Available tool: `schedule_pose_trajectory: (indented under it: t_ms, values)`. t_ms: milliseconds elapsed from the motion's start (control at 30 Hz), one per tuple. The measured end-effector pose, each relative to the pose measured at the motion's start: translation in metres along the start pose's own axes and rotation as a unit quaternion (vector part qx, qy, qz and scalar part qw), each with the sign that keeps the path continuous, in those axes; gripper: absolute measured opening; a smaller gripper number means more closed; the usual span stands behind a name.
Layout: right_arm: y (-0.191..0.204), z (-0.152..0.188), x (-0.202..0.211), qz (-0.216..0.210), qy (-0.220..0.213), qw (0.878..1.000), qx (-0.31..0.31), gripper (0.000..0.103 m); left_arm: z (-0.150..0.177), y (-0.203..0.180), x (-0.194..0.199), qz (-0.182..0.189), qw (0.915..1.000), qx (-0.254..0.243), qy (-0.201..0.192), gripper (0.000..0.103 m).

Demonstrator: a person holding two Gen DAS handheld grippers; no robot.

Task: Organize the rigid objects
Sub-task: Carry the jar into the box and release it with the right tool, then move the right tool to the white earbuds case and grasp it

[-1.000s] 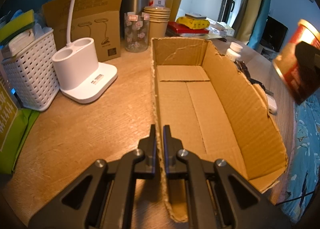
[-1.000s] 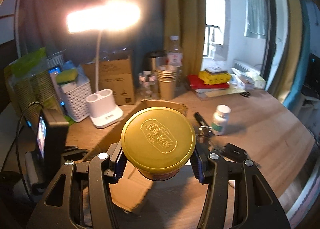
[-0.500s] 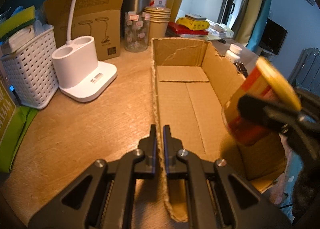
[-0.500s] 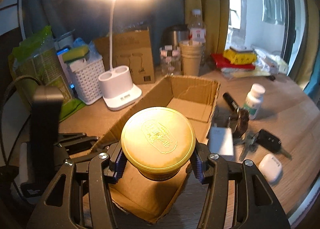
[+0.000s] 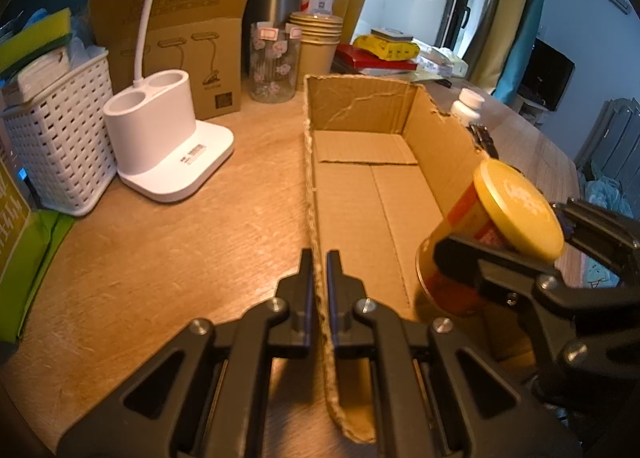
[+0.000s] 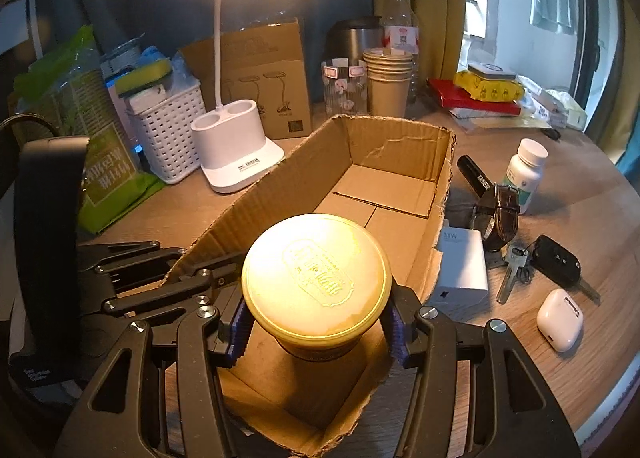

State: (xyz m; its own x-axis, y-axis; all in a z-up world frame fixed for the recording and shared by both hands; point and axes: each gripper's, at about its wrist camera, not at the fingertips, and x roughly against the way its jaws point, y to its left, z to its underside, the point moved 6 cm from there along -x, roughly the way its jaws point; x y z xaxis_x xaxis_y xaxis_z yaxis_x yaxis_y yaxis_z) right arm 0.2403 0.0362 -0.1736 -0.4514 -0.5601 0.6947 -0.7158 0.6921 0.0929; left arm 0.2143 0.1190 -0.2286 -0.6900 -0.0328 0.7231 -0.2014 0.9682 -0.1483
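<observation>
An open cardboard box (image 5: 362,174) lies on the wooden table; it also shows in the right wrist view (image 6: 384,146). My left gripper (image 5: 319,270) is shut on the box's left wall near the front end. My right gripper (image 6: 316,322) is shut on a round can with a yellow lid (image 6: 316,278). It holds the can tilted inside the near end of the box. The can (image 5: 486,234) and the right gripper (image 5: 500,270) show at the right of the left wrist view. I cannot tell whether the can touches the box floor.
Right of the box lie a white charger (image 6: 462,270), a watch (image 6: 498,218), keys with a fob (image 6: 536,262), a white earbud case (image 6: 560,320) and a pill bottle (image 6: 526,174). A white lamp base (image 5: 168,150), a white basket (image 5: 60,138), a glass and paper cups stand left and behind.
My right gripper has carried the can from beside the box down into its near end. My left gripper has stayed shut on the box wall.
</observation>
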Motion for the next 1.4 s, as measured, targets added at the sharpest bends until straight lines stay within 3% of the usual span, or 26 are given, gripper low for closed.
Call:
schedule_pose_trajectory:
  t_ms: [367, 500, 600, 800, 1400]
  values:
    - [0.000, 0.000, 0.001, -0.008, -0.002, 1.000, -0.003, 0.060, 0.000, 0.001, 0.000, 0.003, 1.0000, 0.006, 0.002, 0.006]
    - [-0.001, -0.002, 0.004, -0.004, -0.007, 1.000, -0.005, 0.065, 0.001, 0.002, -0.001, 0.004, 0.9999, 0.009, 0.004, 0.006]
    - [0.000, -0.003, 0.008, -0.021, -0.012, 1.000, -0.008, 0.079, 0.001, 0.001, 0.000, 0.001, 1.0000, 0.007, 0.004, 0.007]
    - [-0.001, -0.009, 0.022, -0.014, -0.034, 0.999, -0.011, 0.080, 0.002, 0.002, -0.003, 0.000, 0.9999, 0.007, 0.009, 0.006]
    - [-0.068, -0.029, 0.086, 0.091, -0.101, 0.990, -0.034, 0.081, 0.000, 0.005, -0.005, -0.008, 0.9999, 0.002, 0.010, 0.007]
